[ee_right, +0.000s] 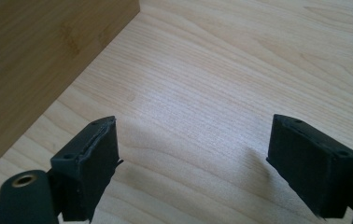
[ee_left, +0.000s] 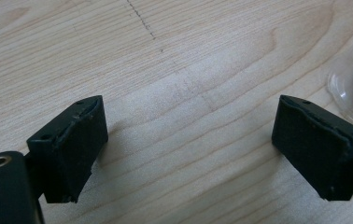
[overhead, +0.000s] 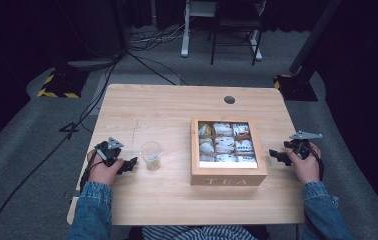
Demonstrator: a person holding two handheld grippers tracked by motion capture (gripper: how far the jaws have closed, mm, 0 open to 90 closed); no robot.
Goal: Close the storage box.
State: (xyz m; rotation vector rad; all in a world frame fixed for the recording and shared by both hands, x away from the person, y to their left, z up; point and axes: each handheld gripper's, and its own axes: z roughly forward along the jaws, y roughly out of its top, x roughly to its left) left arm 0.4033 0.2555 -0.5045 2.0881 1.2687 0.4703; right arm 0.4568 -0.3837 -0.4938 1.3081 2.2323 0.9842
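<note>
A wooden box (overhead: 228, 176) marked TEA sits at the middle right of the table, its compartments filled with several wrapped tea bags (overhead: 224, 144). A clear plastic cup (overhead: 151, 155) stands to its left; its rim (ee_left: 352, 88) curves in at the right edge of the left gripper view. My left gripper (overhead: 130, 164) rests on the table just left of the cup, open, with bare wood between its jaws (ee_left: 188, 140). My right gripper (overhead: 277, 155) lies right of the box, open over bare wood (ee_right: 193, 144). The box's side wall (ee_right: 39, 60) rises at the left of the right gripper view.
The light wooden table (overhead: 157, 110) has a round cable hole (overhead: 229, 99) near its far edge. Beyond it lie grey carpet, black cables (overhead: 97, 95) and stand bases with yellow-black tape (overhead: 57, 86). White and dark furniture legs (overhead: 217, 35) stand further back.
</note>
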